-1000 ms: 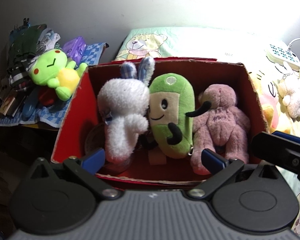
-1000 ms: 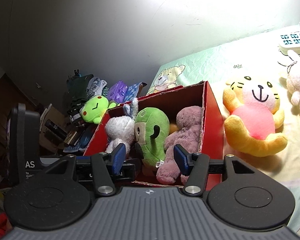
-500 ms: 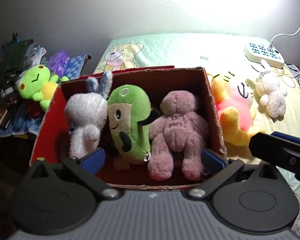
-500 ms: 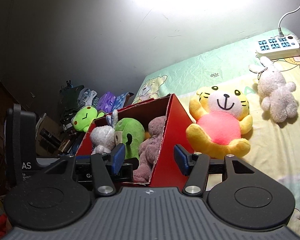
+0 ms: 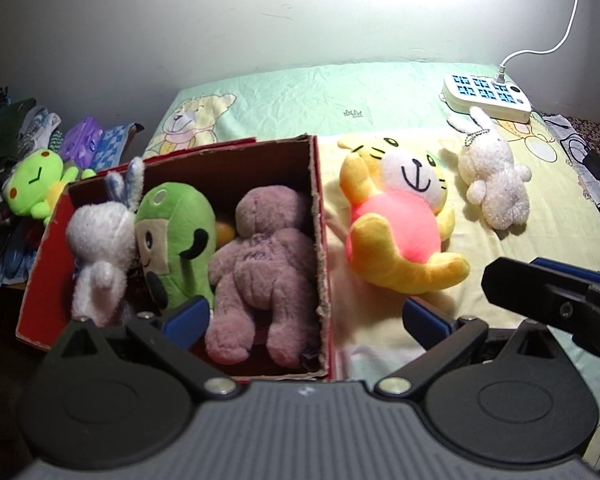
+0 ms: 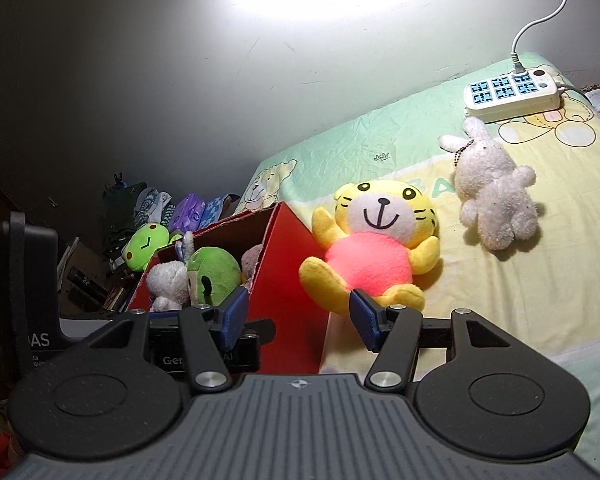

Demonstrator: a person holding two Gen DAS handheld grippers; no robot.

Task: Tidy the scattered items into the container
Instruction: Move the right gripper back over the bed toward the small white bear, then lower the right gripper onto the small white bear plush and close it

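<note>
A red cardboard box (image 5: 321, 216) stands on the bed and holds a white bunny (image 5: 96, 240), a green plush (image 5: 176, 232) and a mauve bear (image 5: 260, 264). A yellow tiger plush with a pink belly (image 5: 400, 232) lies just right of the box; it also shows in the right wrist view (image 6: 372, 252). A small white rabbit plush (image 5: 494, 176) lies further right, also in the right wrist view (image 6: 494, 196). My left gripper (image 5: 304, 316) is open and empty over the box's right wall. My right gripper (image 6: 296, 316) is open and empty, just before the tiger.
A white power strip (image 5: 486, 94) with a cable lies at the back right of the bed. A green frog plush (image 5: 36, 188) and piled clutter (image 5: 4, 136) sit left of the box. The wall runs close behind the bed.
Both grippers have swung right, away from the box's middle toward the tiger plush and white rabbit. Both stayed open and empty.
</note>
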